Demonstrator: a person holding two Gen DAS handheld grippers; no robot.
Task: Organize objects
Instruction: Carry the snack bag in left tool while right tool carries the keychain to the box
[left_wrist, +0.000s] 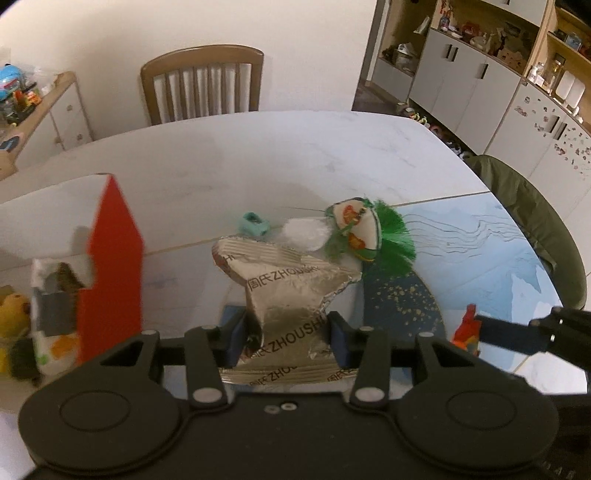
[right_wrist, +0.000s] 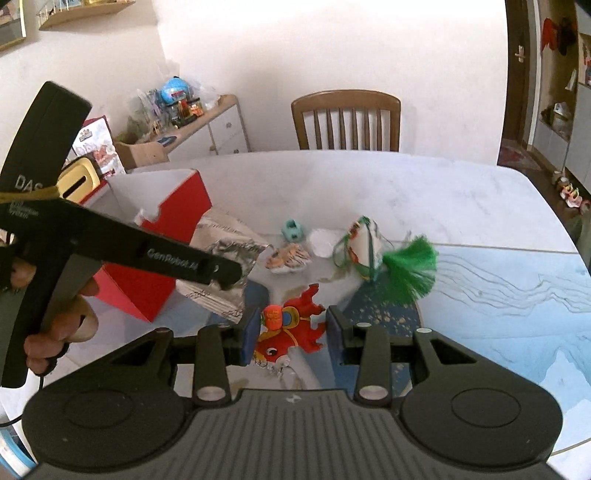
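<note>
A crumpled silver foil packet (left_wrist: 284, 291) printed ZHOUSHI is clamped between the pads of my left gripper (left_wrist: 288, 339), just right of an open red box (left_wrist: 110, 273). In the right wrist view the same packet (right_wrist: 225, 251) hangs from the left gripper's tip beside the red box (right_wrist: 170, 229). My right gripper (right_wrist: 293, 332) has its pads pressed on both sides of a red fish toy (right_wrist: 291, 328), low over the table. Beyond lie a cloth sachet (right_wrist: 364, 243) with a green tassel (right_wrist: 410, 269), a white round piece (right_wrist: 323, 240), a teal toy (right_wrist: 293, 229) and a small striped item (right_wrist: 290, 258).
The marble table (left_wrist: 258, 158) carries a dark blue gold-flecked mat (left_wrist: 402, 306). Patterned items (left_wrist: 51, 332) fill the red box, and a yellow plush (left_wrist: 13, 314) sits left of it. A wooden chair (right_wrist: 345, 122) stands at the far side. A hand (right_wrist: 55, 332) holds the left gripper's handle.
</note>
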